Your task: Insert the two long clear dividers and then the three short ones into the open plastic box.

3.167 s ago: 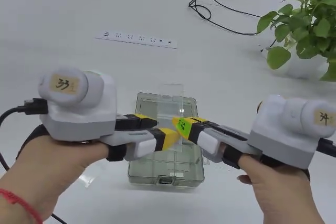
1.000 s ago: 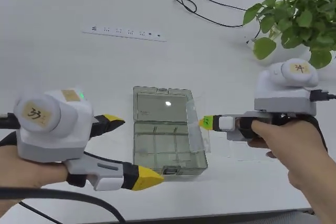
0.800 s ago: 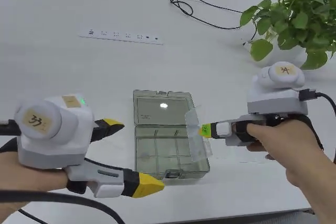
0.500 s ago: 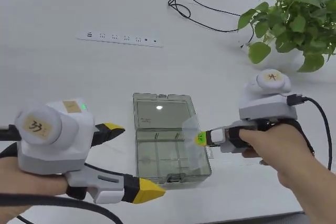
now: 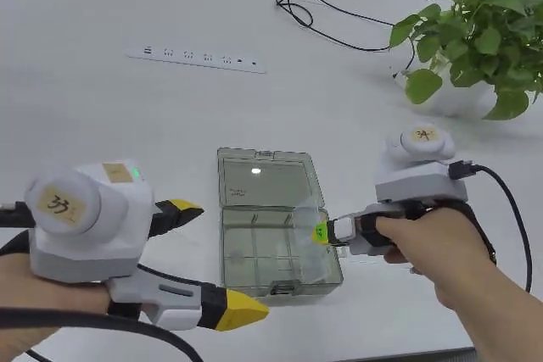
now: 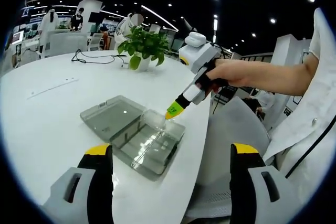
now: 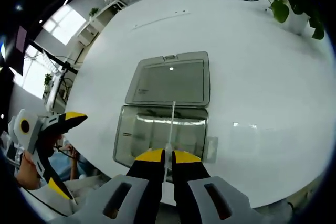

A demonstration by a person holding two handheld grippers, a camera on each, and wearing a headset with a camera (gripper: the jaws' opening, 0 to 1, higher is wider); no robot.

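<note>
so, the white table (image 5: 102, 125) takes up most of what i see from the head view, and its near edge runs close below the box. there is bare surface to the left of the box and behind the lid. at the far right corner stands a leafy potted plant (image 5: 475, 31), well apart from the work. a black cable (image 5: 339, 14) loops beside it, and a white power strip (image 5: 193, 58) lies flat further left, both far from my grippers.

the open plastic box (image 5: 280, 288) sits in the middle near the front edge. its lid (image 5: 263, 180) is laid back flat on the table behind the base. inside the base i can make out clear partitions already standing.

my left gripper (image 6: 169, 150) hangs to the left of the box with its jaws spread wide and nothing between them. from its view the box lies ahead with open table around it.

my right gripper (image 5: 321, 232) comes in from the right, jaws pressed together on a clear divider (image 5: 307, 235). the divider stands on edge over the right part of the base. in the right gripper view it runs straight ahead from the jaws toward the hinge line. i cannot tell whether its lower edge touches the box floor.
</note>
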